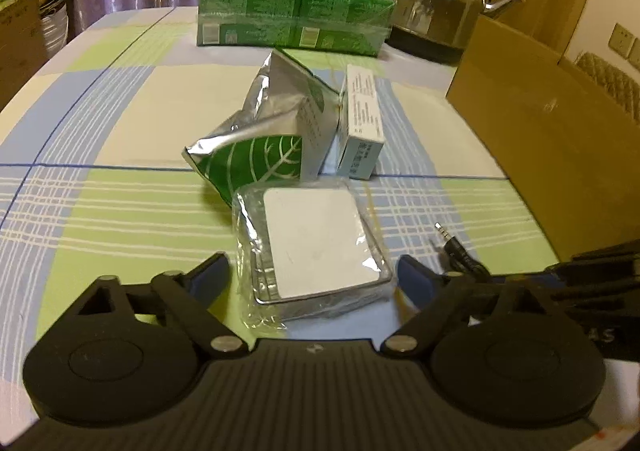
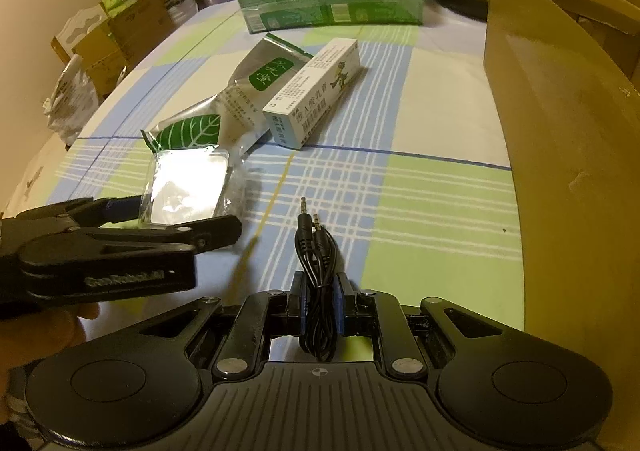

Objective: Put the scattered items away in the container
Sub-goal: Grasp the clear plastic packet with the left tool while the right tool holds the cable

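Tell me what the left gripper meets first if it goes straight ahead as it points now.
The left gripper is open, with the clear-wrapped white square packet already lying between its fingers, so it would meet that first. Beyond it lies the silver leaf-print pouch, though depth is hard to judge.

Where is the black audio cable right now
The black audio cable is pinched in the shut right tool, plugs pointing forward over the checked tablecloth, with the cardboard box to its right and the open left tool to its left.
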A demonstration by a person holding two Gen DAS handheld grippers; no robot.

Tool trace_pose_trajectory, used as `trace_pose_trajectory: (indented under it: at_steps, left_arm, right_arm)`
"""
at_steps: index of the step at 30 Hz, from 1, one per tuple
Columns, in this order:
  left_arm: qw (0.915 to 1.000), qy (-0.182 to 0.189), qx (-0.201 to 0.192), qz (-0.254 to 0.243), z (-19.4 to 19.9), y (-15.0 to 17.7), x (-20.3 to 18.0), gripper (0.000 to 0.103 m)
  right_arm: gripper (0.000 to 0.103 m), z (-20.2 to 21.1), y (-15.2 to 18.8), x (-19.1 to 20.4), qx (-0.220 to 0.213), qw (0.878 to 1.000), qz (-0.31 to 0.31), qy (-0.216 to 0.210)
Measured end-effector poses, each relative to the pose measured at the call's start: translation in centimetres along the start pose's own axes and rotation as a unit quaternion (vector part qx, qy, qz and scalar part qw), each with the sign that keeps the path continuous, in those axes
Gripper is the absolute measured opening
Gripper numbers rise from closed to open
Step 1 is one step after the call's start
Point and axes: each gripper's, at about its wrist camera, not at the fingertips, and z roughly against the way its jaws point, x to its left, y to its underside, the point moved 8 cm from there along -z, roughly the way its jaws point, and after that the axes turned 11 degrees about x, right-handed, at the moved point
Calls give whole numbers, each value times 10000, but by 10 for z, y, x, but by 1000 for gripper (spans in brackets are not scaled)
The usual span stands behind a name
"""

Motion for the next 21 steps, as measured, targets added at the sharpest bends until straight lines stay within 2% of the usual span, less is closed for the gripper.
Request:
trace_pose_trajectory:
  at_steps: [1,2,8,13,16,19,21]
  left_arm:
    - [9999,-7,-7,-116,0,1,-2,73]
    - [9998,-8,1,-194,1,2,-3,70]
    - [9982,268,215,-485,19,23,-6,69]
    - [9896,738,287,-1205,50,53,-28,69]
    - [9848,965,389,-1391,60,73,-38,70]
    - [9820,860,529,-1598,58,87,-45,70]
    - [9829,703,468,-1637,61,90,-48,77]
  right_arm:
    - [10,0,1,0,3,10000,-4,-3]
    - [10,0,2,1,7,10000,-2,-8]
    - [10,11,17,12,19,9999,119,-25]
    - [10,27,45,17,26,9999,123,-43]
    - [10,36,63,15,35,10000,23,-29]
    - [10,42,77,12,46,9999,-96,-14]
    - [10,45,84,9,36,9998,-188,-6]
